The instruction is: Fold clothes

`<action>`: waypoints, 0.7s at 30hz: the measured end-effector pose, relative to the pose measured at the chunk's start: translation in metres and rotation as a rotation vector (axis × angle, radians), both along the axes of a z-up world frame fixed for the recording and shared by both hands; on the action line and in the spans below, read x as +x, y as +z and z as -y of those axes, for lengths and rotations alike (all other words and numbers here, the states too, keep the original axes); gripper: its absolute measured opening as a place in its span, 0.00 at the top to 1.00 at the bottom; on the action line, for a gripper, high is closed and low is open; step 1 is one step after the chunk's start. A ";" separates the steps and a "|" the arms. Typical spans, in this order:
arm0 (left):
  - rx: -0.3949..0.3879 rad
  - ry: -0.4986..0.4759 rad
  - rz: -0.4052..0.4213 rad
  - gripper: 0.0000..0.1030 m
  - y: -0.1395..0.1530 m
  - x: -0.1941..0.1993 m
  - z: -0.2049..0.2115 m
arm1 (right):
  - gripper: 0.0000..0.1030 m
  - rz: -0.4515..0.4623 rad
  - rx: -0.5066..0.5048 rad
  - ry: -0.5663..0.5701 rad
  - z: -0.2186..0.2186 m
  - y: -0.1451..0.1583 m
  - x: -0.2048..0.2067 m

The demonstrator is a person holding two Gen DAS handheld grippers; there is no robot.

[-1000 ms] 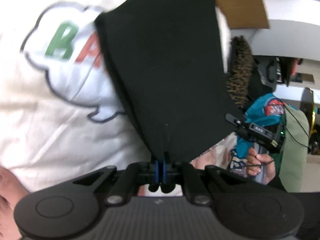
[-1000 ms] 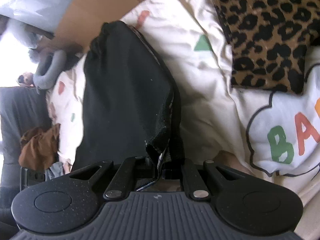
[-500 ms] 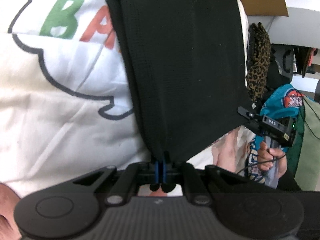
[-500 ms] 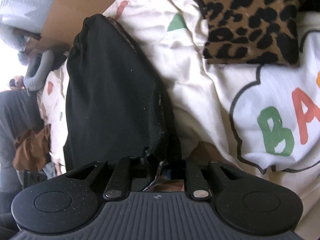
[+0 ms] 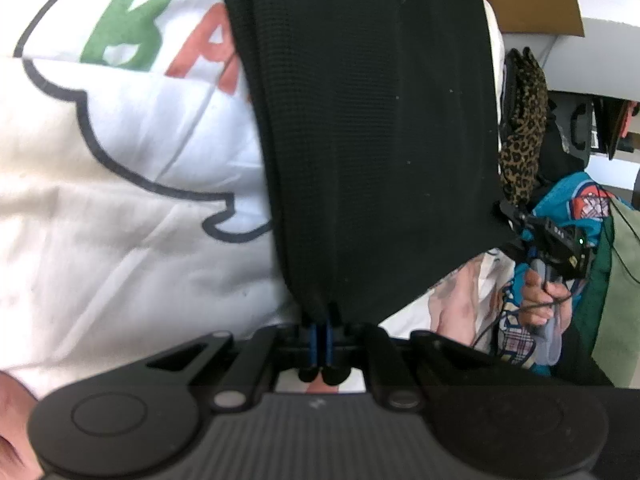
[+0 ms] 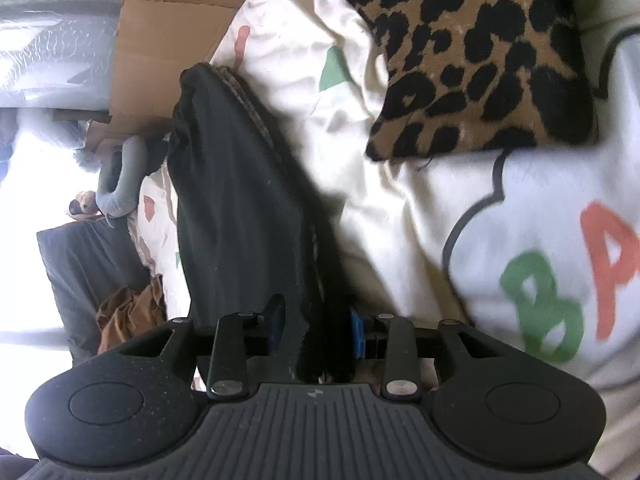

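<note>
Left wrist view: left gripper (image 5: 323, 334) is clenched on the near corner of the black garment (image 5: 380, 128). The cloth runs away from the pads and lies over the white printed blanket (image 5: 120, 184), covering part of its lettering. The right gripper (image 5: 536, 236) is visible at the garment's far corner, with a hand (image 5: 540, 300) on its handle.

Right wrist view: the right gripper (image 6: 316, 330) has its jaws opening; the garment edge sits between the blue pads (image 6: 357, 334), and they no longer look pressed on it. The garment (image 6: 240, 216) lies doubled on the blanket (image 6: 360, 80), just beside a leopard-print cloth (image 6: 472, 52).

Risk: one corner is free while the left is pinned, so any left pull could skew or drag the fold open. Cloth could also snag on a pad as the right gripper withdraws.
</note>
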State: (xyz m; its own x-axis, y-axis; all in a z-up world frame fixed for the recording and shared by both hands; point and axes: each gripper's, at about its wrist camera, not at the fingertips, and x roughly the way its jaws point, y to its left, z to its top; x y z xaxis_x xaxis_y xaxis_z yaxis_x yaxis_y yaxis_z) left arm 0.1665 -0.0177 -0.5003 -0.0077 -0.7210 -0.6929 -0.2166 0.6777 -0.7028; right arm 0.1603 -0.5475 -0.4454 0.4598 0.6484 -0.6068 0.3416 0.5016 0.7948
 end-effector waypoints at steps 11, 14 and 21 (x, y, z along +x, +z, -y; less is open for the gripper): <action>-0.016 0.012 -0.017 0.96 0.005 -0.002 -0.006 | 0.92 -0.017 -0.092 0.209 -0.015 -0.005 0.035; -0.037 0.023 -0.031 0.96 0.011 -0.003 -0.009 | 0.96 -0.018 -0.112 0.222 -0.019 0.005 0.036; -0.057 -0.027 -0.010 0.96 0.046 0.008 -0.022 | 0.97 -0.014 -0.071 0.210 -0.024 0.022 0.025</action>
State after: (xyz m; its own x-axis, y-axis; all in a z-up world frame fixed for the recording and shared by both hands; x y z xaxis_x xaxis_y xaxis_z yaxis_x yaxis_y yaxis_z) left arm 0.1748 0.0042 -0.4543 -0.0348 -0.7588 -0.6504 -0.2060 0.6423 -0.7383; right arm 0.1851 -0.5235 -0.4231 0.3108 0.6840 -0.6600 0.2346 0.6176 0.7506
